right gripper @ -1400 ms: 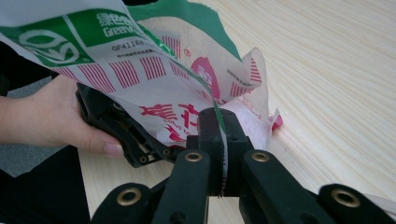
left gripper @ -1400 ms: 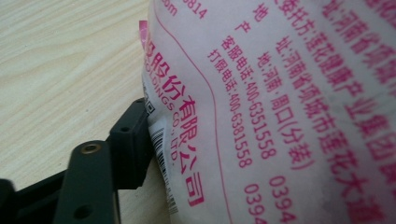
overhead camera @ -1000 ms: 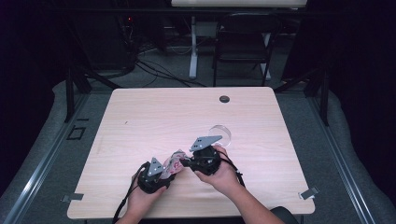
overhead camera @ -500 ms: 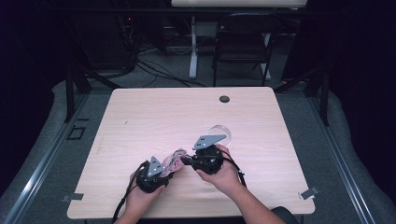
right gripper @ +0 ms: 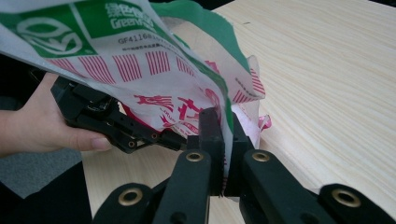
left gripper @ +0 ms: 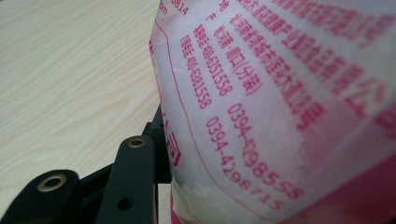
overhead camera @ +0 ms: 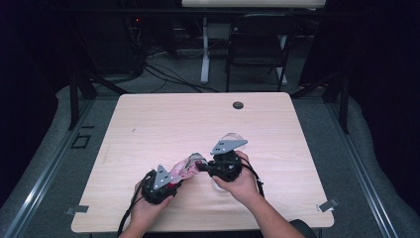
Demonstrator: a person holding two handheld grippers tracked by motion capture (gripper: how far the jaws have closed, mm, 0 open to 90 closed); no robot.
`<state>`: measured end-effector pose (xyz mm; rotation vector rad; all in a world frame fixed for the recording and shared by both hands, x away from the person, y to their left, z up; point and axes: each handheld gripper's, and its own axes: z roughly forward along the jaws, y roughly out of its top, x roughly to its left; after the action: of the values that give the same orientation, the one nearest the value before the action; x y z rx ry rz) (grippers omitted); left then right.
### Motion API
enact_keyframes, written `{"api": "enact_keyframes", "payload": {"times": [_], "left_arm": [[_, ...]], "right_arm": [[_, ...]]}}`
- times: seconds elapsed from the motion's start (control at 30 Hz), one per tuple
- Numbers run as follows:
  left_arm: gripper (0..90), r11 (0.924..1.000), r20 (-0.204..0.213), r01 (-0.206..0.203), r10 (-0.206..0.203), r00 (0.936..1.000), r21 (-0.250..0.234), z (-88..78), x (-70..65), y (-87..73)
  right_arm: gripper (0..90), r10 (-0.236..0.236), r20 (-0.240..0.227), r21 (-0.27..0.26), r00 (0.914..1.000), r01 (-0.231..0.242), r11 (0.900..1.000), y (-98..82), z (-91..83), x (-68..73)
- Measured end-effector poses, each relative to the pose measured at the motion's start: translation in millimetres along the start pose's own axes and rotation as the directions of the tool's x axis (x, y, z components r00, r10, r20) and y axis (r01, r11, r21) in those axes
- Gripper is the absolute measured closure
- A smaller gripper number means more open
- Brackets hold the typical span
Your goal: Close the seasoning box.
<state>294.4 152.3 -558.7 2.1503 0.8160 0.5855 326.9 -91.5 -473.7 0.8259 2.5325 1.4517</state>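
- The bag [right gripper: 154,79] I hold looks like thin, shiny plastic, white with pink and green print, and it is crinkly.
- The table [overhead camera: 163,124] looks like pale wood, smooth and matt.
- My right gripper [right gripper: 224,154] has black, matt plastic jaws with small brass-coloured rings.

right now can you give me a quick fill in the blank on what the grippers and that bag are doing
1. The right gripper is shut on the bag's ____.
2. The bag's print is pink and ____.
3. The left gripper holds the bag's other end above the ____ table.
4. A clear ____ sits beyond the right gripper.

Missing words: edge; green; wooden; cup
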Motion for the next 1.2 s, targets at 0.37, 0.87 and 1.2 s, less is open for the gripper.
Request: {"api": "enact_keyframes", "payload": {"times": [0.37, 0.87, 1.2], "left_arm": [[60.3, 0.999, -0.054, -0.044, 0.044, 0.9976, 0.004, -5.8, -0.4, 3.6], [60.6, 0.9893, -0.176, -0.138, 0.144, 0.9737, 0.046, -11.4, 7.0, 7.8], [60.8, 0.985, -0.19, -0.168, 0.172, 0.9666, 0.039, -9.1, 5.9, 11.9]], "right_arm": [[90.0, -0.003, -0.014, -0.016, 0.9999, 0.002, 1.0, 0.2, -1.2, 0.2], [74.3, -0.042, 0.016, -0.025, 0.999, 0.042, 0.999, 3.9, -15.0, -0.5], [61.4, -0.127, 0.069, -0.037, 0.9895, 0.13, 0.991, 4.8, -23.9, 1.4]]}}
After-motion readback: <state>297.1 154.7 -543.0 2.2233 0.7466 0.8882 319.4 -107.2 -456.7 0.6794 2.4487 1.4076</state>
